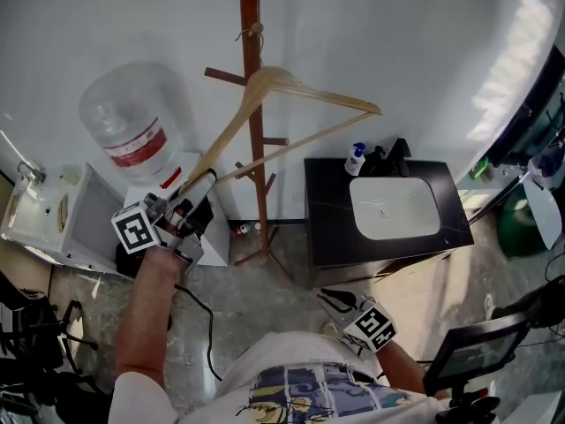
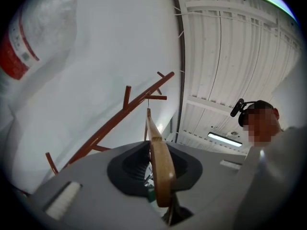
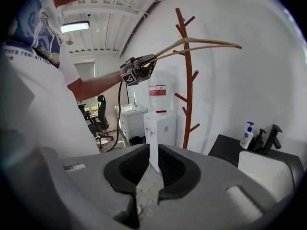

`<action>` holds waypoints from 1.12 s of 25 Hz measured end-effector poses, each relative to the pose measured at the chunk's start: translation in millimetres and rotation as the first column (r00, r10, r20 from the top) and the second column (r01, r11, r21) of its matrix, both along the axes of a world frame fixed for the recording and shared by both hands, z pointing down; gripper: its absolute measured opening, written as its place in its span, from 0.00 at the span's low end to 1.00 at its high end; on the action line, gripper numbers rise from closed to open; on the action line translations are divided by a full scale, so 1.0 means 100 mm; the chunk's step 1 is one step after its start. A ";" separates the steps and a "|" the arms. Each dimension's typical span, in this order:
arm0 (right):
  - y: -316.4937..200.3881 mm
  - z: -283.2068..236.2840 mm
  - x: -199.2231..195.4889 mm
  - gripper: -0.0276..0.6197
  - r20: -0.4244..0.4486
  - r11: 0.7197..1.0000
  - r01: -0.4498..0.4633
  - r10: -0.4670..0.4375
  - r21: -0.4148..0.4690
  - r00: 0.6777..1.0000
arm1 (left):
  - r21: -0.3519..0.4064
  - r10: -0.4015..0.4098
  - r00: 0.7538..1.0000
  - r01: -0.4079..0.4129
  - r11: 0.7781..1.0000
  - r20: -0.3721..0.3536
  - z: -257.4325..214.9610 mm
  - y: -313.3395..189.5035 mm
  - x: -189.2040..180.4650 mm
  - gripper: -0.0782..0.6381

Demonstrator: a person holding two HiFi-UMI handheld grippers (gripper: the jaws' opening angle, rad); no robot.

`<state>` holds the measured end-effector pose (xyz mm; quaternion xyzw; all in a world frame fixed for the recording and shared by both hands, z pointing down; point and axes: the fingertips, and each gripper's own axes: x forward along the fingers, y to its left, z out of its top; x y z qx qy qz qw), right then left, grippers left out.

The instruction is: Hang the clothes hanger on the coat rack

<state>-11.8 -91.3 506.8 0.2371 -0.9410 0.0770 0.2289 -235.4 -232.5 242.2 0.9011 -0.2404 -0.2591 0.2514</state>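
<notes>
The left gripper (image 1: 201, 184) was held up at an upward slant, its jaws clamped on one end of the wooden clothes hanger (image 1: 291, 82). In the left gripper view the hanger's arm (image 2: 158, 157) stood on edge between the dark pads (image 2: 128, 169) and ran away toward the coat rack (image 2: 115, 121). From the head view the hanger was raised against the red-brown coat rack (image 1: 258, 201), its two wooden bars crossing the pole and its hook (image 1: 252, 32) right at the pole near the top; whether the hook rested on a peg could not be told. The right gripper (image 1: 334, 299) was low near the person's waist, well apart from the rack. Its jaws (image 3: 153, 152) stood a narrow gap apart with nothing between them. A soap bottle (image 1: 355, 159) stood at the back left corner of the black sink cabinet (image 1: 331, 228), beside the rack's foot
</notes>
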 end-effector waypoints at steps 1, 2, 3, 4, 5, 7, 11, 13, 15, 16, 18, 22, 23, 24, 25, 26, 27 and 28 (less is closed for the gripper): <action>0.01 0.00 -0.01 0.13 -0.001 1.000 -0.001 0.001 -0.003 1.000 | 0.013 -0.022 1.000 0.022 1.000 0.019 0.01 -0.04 -0.06 0.18; 0.02 0.01 -0.02 0.13 -0.003 1.000 -0.003 0.003 -0.004 1.000 | 0.025 -0.042 0.999 0.041 0.999 0.033 0.03 -0.07 -0.13 0.18; 0.02 0.03 -0.03 0.13 -0.007 1.000 -0.009 0.009 -0.004 1.000 | 0.035 -0.059 0.997 0.058 0.998 0.043 0.05 -0.10 -0.19 0.18; 0.03 0.05 -0.03 0.13 -0.012 1.000 -0.018 0.018 -0.003 1.000 | 0.045 -0.072 0.996 0.070 0.997 0.050 0.07 -0.11 -0.25 0.18; 0.05 0.08 -0.04 0.13 -0.015 1.000 -0.029 0.029 -0.003 0.999 | 0.053 -0.080 0.995 0.077 0.996 0.055 0.09 -0.12 -0.31 0.18; 0.08 0.12 -0.03 0.13 -0.018 0.999 -0.047 0.047 -0.010 0.999 | 0.074 -0.104 0.991 0.098 0.992 0.081 0.12 -0.17 -0.38 0.18; 0.05 0.10 0.04 0.13 -0.021 0.998 -0.066 0.066 -0.022 0.998 | 0.118 -0.182 0.968 0.164 0.979 0.171 0.13 -0.34 -0.41 0.18; 0.05 0.11 0.05 0.13 -0.024 0.997 -0.077 0.077 -0.026 0.997 | 0.142 -0.218 0.955 0.191 0.971 0.202 0.14 -0.40 -0.44 0.18; 0.08 0.15 0.05 0.13 -0.032 0.995 -0.090 0.088 -0.034 0.996 | 0.157 -0.237 0.946 0.206 0.966 0.220 0.16 -0.45 -0.48 0.18; 0.09 0.16 0.04 0.13 -0.033 0.995 -0.094 0.093 -0.036 0.995 | 0.162 -0.245 0.942 0.211 0.964 0.229 0.18 -0.46 -0.49 0.19; 0.12 0.16 0.01 0.13 -0.030 0.994 -0.101 0.100 -0.037 0.995 | 0.176 -0.263 0.932 0.223 0.959 0.251 0.20 -0.48 -0.53 0.19; 0.17 0.18 -0.04 0.13 -0.032 0.993 -0.113 0.112 -0.038 0.993 | 0.204 -0.298 0.909 0.245 0.948 0.290 0.22 -0.50 -0.59 0.19; 0.18 0.19 -0.04 0.13 -0.031 0.993 -0.115 0.114 -0.039 0.993 | 0.212 -0.307 0.904 0.251 0.945 0.299 0.23 -0.51 -0.61 0.19; 0.19 0.19 -0.05 0.13 -0.030 0.992 -0.118 0.116 -0.042 0.993 | 0.218 -0.314 0.899 0.255 0.942 0.305 0.23 -0.52 -0.62 0.18; 0.19 0.18 -0.05 0.13 -0.029 0.992 -0.119 0.118 -0.044 0.993 | 0.221 -0.319 0.896 0.258 0.941 0.311 0.24 -0.53 -0.62 0.18; 0.19 0.19 -0.05 0.13 -0.028 0.992 -0.121 0.120 -0.046 0.992 | 0.222 -0.322 0.891 0.260 0.940 0.320 0.24 -0.53 -0.62 0.18; 0.19 0.19 -0.05 0.13 -0.027 0.991 -0.122 0.121 -0.047 0.992 | 0.222 -0.326 0.885 0.263 0.939 0.332 0.24 -0.53 -0.61 0.17; 0.19 0.18 -0.05 0.13 -0.025 0.991 -0.123 0.122 -0.047 0.992 | 0.223 -0.331 0.880 0.267 0.938 0.342 0.25 -0.53 -0.62 0.17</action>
